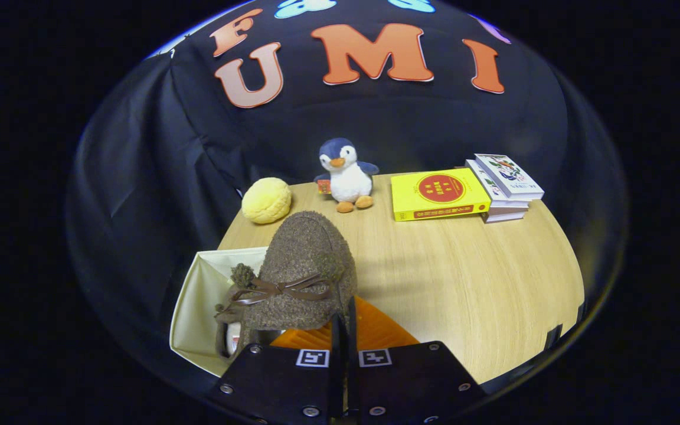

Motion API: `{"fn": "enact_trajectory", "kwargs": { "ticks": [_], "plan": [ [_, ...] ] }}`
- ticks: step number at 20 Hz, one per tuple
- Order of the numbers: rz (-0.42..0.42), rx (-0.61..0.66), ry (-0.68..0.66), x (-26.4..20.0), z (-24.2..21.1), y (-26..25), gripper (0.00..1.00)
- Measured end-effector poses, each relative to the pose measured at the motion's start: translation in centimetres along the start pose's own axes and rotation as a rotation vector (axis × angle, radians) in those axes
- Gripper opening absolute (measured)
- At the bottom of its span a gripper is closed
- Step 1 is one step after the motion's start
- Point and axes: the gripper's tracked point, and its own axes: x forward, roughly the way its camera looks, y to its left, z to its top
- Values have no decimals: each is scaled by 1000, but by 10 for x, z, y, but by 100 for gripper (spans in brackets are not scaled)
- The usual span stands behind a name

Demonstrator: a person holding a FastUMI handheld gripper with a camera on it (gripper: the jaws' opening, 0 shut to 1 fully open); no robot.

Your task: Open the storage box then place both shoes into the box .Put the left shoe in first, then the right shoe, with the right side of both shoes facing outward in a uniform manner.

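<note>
Gripper view. Storage box (198,307): cream fabric, soft-sided, square-cornered, lid off or folded away so the interior is open; stands at the near left corner of the desk (464,277), pale wood-grain laminate with a rounded far edge. Shoe (298,277): brown, woolly boucle texture, rounded toe pointing away, thin brown leather bow with two pompoms across the vamp; held aloft over the box's right-hand rim, not yet lowered in. Gripper (343,330): fingers drawn almost together, apparently pinching the shoe's collar at its heel end; contact is hidden behind the shoe, so the hold is judged, not seen. Orange ribbed panel (375,333): just beyond the fingers, identity unclear. Progress, as judged: box opened; this shoe in transit; which foot it fits cannot be told, nor whether another already lies inside. Background items: yellow knobbly ball (266,200), plush penguin (346,174), yellow book (437,193), stacked books (505,186).
</note>
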Motion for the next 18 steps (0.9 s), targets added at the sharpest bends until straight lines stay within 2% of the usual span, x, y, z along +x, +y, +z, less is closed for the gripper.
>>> {"fn": "enact_trajectory", "kwargs": {
  "ticks": [7, 12, 18],
  "plan": [
    [111, -69, 51, 12, -10, 82, 4],
    [150, -90, 118, 30, -33, 120, 4],
    [92, -148, 192, 59, -60, 129, 4]
  ]
}}
